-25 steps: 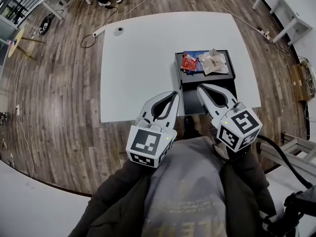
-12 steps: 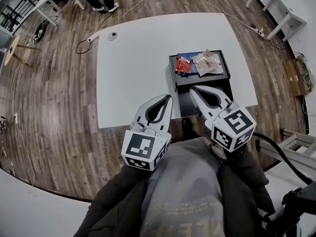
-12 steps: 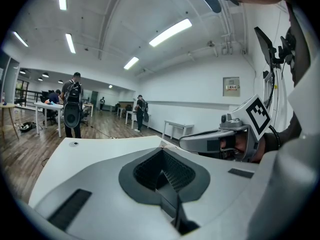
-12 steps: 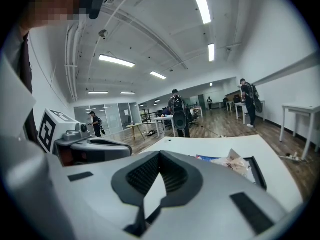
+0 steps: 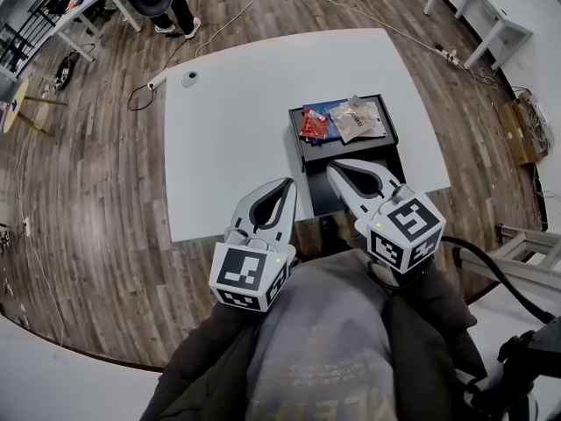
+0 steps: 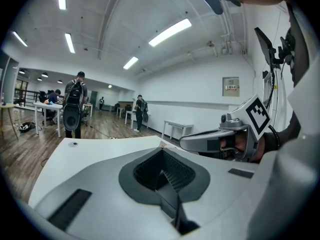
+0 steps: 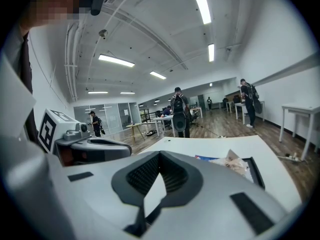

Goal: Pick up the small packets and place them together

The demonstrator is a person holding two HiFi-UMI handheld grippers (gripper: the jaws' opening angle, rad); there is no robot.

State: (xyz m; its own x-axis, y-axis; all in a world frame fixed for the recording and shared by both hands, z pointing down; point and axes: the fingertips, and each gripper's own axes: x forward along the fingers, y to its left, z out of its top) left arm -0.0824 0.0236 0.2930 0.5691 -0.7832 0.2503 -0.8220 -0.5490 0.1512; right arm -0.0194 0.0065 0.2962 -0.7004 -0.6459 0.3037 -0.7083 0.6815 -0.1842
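Right tool (image 5: 337, 170) closed; packets (image 5: 347, 120) just ahead.

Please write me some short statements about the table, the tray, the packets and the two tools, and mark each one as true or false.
1. The packets lie together in the black tray. True.
2. The right tool holds the red packet. False: this tool is shut and empty, and the red packet lies in the tray.
3. The left tool is shut with nothing in it. True.
4. The tray stands at the far left corner of the table. False: it stands right of the middle, at the near edge.
5. A small round thing lies near the table's far left corner. True.
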